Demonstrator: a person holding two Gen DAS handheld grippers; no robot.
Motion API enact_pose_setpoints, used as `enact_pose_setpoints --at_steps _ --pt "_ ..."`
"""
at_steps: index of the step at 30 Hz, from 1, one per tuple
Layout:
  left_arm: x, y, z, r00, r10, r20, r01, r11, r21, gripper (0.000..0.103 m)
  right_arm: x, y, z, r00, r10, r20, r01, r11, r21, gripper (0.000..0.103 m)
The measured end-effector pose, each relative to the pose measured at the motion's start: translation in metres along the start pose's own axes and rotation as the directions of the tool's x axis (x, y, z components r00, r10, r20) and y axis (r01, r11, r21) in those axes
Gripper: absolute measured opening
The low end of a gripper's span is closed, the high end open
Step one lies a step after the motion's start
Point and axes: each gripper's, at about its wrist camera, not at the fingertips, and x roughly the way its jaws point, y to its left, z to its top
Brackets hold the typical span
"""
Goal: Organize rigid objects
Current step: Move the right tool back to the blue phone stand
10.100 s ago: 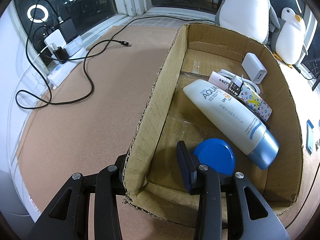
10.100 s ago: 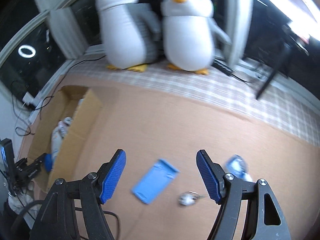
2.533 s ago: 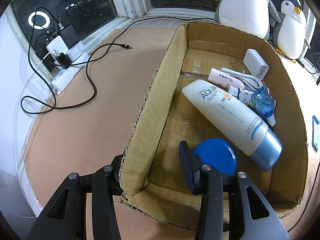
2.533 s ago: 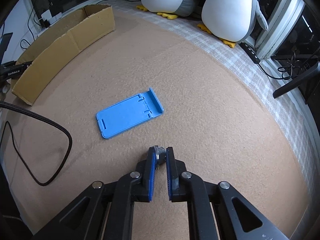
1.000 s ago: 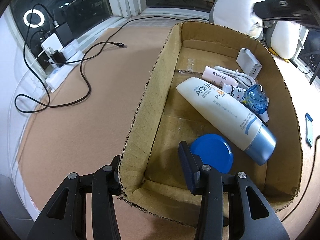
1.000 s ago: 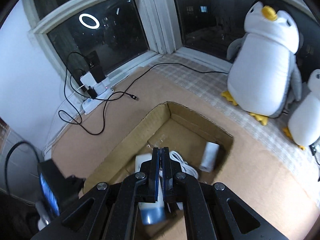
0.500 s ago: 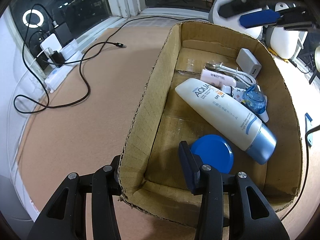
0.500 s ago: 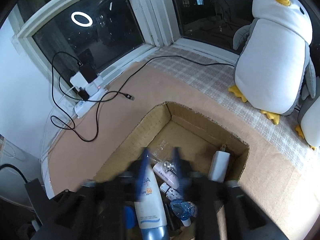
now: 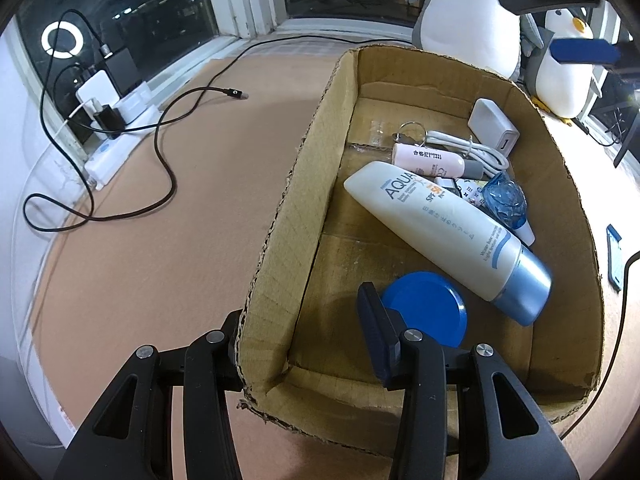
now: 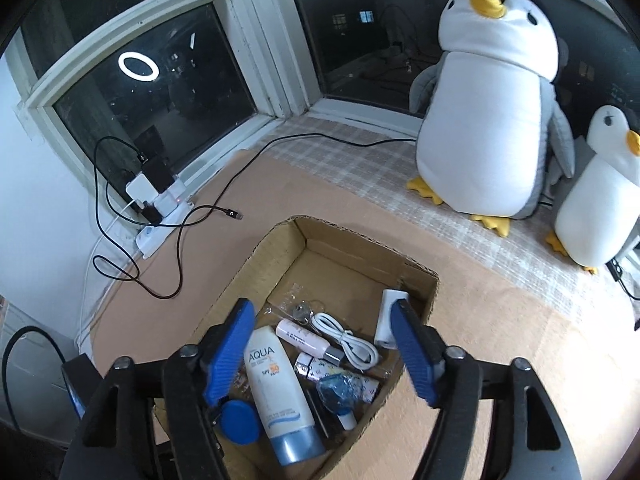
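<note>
An open cardboard box [image 9: 280, 216] [image 10: 276, 240] holds a white sunscreen tube [image 9: 444, 236] [image 10: 280, 396], a blue round lid [image 9: 428, 308] [image 10: 238, 422], a pink tube [image 9: 428, 158], a white charger [image 9: 494, 126] with cable, a blue wrapped item [image 9: 504, 200] and a small key ring [image 9: 412, 130] [image 10: 302, 312]. My left gripper [image 9: 300, 320] straddles the box's near left wall, jaws on either side of it. My right gripper [image 10: 324, 352] hovers open and empty above the box; it shows top right in the left wrist view [image 9: 580, 50].
Two plush penguins [image 10: 492, 96] [image 10: 596, 208] stand behind the box. A power strip with chargers [image 9: 108, 120] and a black cable [image 9: 168, 148] lie left by the window. A blue phone stand [image 9: 614, 256] lies right of the box.
My right gripper came over the box shut on a small metal key ring and opened; the key ring now lies in the box's far end. My left gripper has stayed on the box wall.
</note>
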Motion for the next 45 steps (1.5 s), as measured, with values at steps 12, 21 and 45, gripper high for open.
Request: enact_pose_setpoints --at_steps 12,21,45 --pt "0.0 0.001 -0.001 1.0 -0.003 0.004 0.003 1.0 -0.001 0.045 -0.021 0.001 -0.03 1.0 -0.019 0.001 0.019 1.0 0.0 0.073" --pt "0.0 -0.001 0.0 1.0 0.004 0.003 -0.004 1.0 0.004 0.045 -0.082 -0.04 -0.074 0.992 -0.114 0.048 0.113 0.993 0.03 0.073" --pt "-0.001 -0.002 0.0 1.0 0.004 0.005 -0.004 1.0 0.013 0.045 -0.048 -0.185 -0.151 0.959 -0.201 -0.2 0.272 0.85 0.451 0.067"
